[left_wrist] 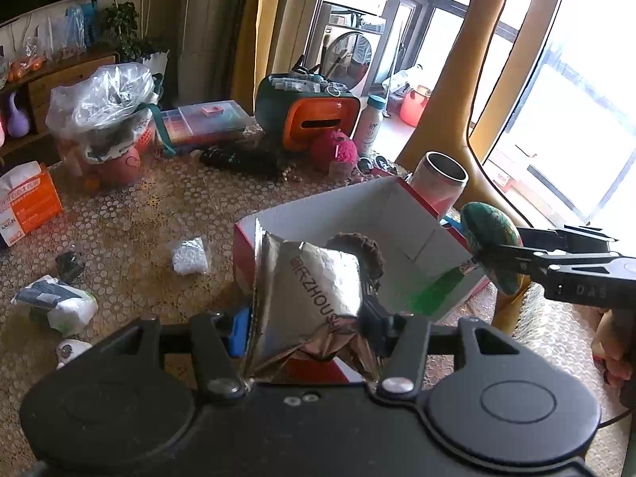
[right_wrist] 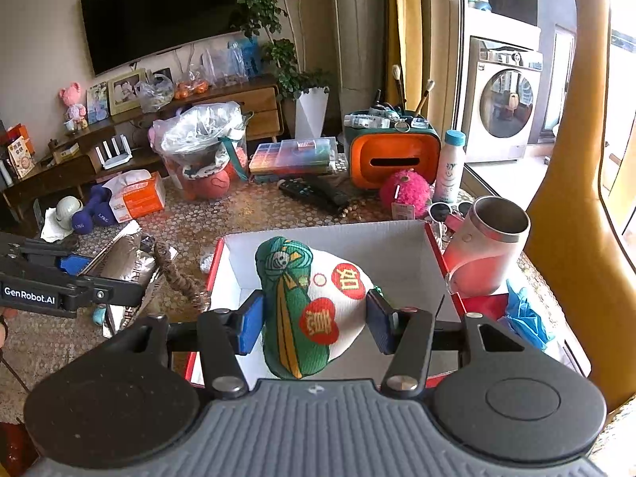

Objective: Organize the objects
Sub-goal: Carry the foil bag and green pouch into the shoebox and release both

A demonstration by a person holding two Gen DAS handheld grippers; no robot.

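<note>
**Currently: two items held at the red box, release pending**

Right hand-held gripper [right_wrist: 314, 324] is closed part-way on a stuffed fabric pouch [right_wrist: 314, 306], green and white with red character patches, its blue pads [right_wrist: 250, 328] pressing either flank. The pouch hangs over the white interior of the open red cardboard box [right_wrist: 401, 246], which sits on the table [right_wrist: 246, 210].

Left hand-held gripper [left_wrist: 306, 322] is clamped on a crumpled silver foil bag [left_wrist: 314, 290] with a brown braided cord [left_wrist: 365, 250] at its top; this sits at the box's near-left wall, apparently not yet over the opening.

Recommended handling: lower the pouch well inside the box before opening, since it is soft and may roll off a wall if dropped high. Bring the foil bag clear over the rim, keeping the two grippers apart. The steel-lined pink tumbler [right_wrist: 489, 254] stands just beside the box's far-right corner and could be knocked.

Not determinable: box floor beneath the pouch; foil bag contents; whether the cord is attached to the bag; box's near wall, hidden by gripper bodies.
</note>
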